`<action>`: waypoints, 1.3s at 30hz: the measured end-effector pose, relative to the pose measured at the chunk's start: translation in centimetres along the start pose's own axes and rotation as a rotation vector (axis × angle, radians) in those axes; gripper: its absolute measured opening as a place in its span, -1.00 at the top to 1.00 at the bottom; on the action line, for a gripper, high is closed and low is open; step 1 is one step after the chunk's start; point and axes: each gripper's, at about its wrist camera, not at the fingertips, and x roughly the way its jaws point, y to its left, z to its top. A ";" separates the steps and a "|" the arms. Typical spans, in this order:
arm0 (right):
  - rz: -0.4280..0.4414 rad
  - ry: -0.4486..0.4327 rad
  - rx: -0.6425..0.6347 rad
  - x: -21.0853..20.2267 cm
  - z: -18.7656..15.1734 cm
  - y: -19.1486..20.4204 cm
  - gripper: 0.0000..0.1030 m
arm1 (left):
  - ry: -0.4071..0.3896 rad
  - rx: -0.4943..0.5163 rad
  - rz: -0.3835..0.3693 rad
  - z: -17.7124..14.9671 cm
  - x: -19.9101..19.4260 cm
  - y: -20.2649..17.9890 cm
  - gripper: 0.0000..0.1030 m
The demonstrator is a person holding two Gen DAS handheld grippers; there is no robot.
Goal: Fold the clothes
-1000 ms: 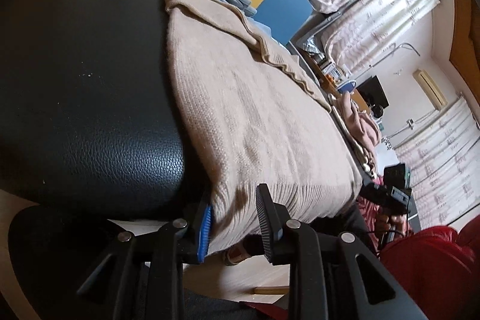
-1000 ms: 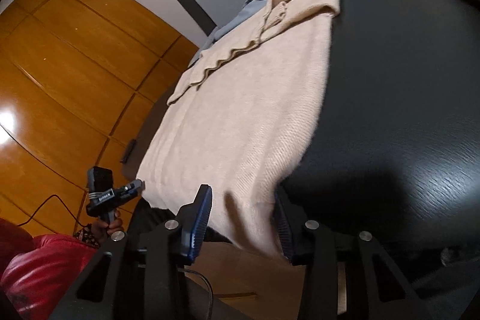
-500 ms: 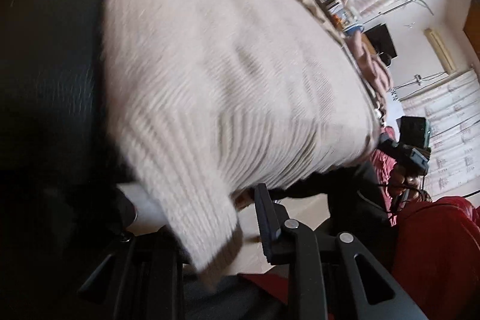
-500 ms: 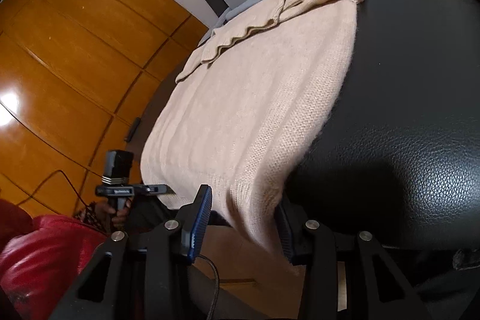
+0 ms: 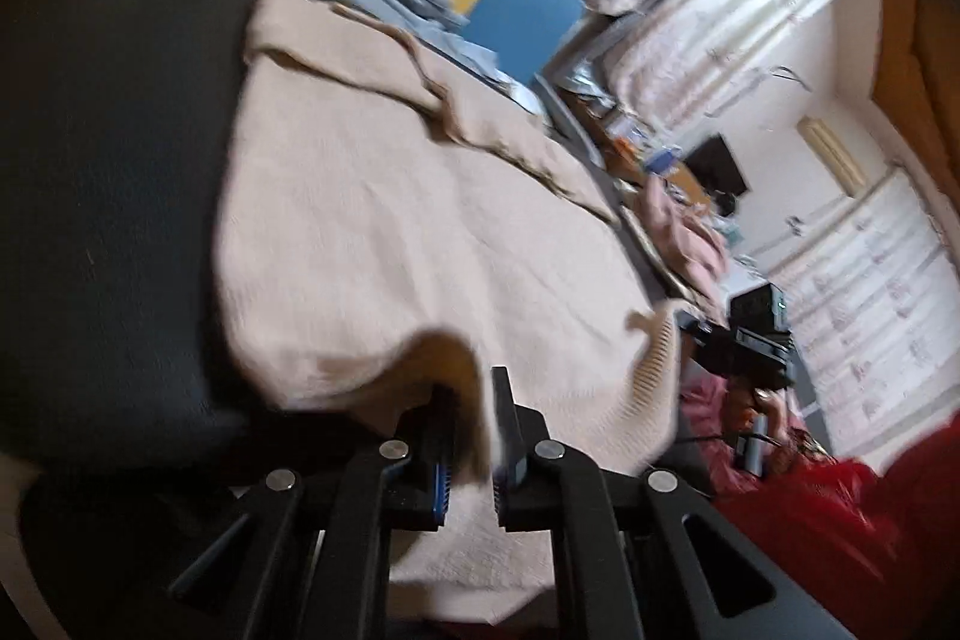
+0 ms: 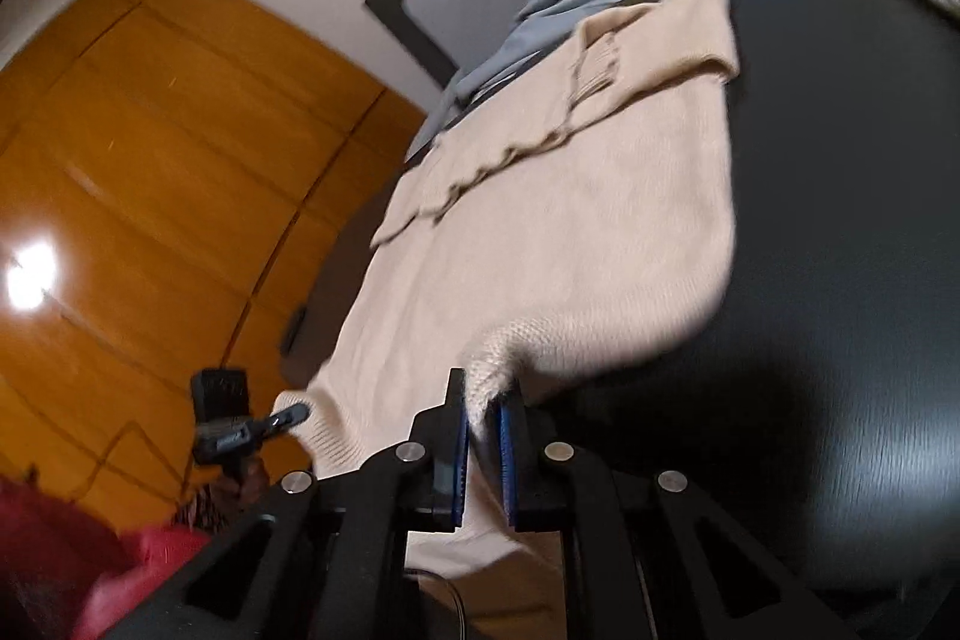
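Black desk (image 5: 108, 160) carrying beige knit sweater (image 5: 390, 232) – lying flat, near hem hanging over front edge. Left gripper (image 5: 471, 436) and right gripper (image 6: 480, 451) each closing on hem corner, knit pinched between fingers. Risk – shallow bite slipping off loose knit while lifting; uneven pull skewing fold.
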 end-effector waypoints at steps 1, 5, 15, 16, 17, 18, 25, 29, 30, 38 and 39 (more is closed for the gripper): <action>-0.009 0.004 0.014 0.6 0.5 -0.5 0.82 | 0.001 -0.008 0.021 0.5 0.3 0.3 0.85; -0.051 0.052 0.047 2.4 1.4 -1.8 0.81 | 0.030 -0.016 0.039 0.8 1.5 0.8 0.85; -0.035 0.114 -0.069 0.5 -2.0 0.1 -0.38 | 0.004 -0.067 0.011 0.2 1.8 0.5 0.85; -0.060 0.111 -0.104 0.5 -2.5 0.6 -0.33 | 0.003 -0.076 0.006 0.2 1.9 0.6 0.85; -0.079 0.117 -0.127 0.6 -2.9 1.0 -0.03 | 0.002 -0.078 0.006 0.2 2.0 0.5 0.85; -0.087 0.140 -0.138 0.8 -3.2 1.3 0.66 | 0.001 -0.080 0.006 0.2 2.0 0.4 0.85; -0.073 0.283 -0.141 1.7 -5.4 0.7 0.54 | -0.032 -0.056 0.010 -0.5 0.4 -1.0 0.88; -0.022 0.308 -0.068 2.8 -5.8 -0.5 0.44 | -0.039 -0.080 0.000 -0.7 0.1 -0.8 0.88; -0.018 0.320 -0.063 3.0 -6.0 -0.5 0.37 | -0.041 -0.087 -0.002 -0.7 0.1 -0.7 0.88; 0.061 0.344 -0.108 3.4 -5.5 1.8 0.83 | -0.059 -0.111 -0.023 0.2 -0.4 -0.9 0.89; 0.091 0.322 -0.099 2.9 -4.8 2.2 0.83 | -0.065 -0.109 -0.030 0.7 -0.7 -1.1 0.89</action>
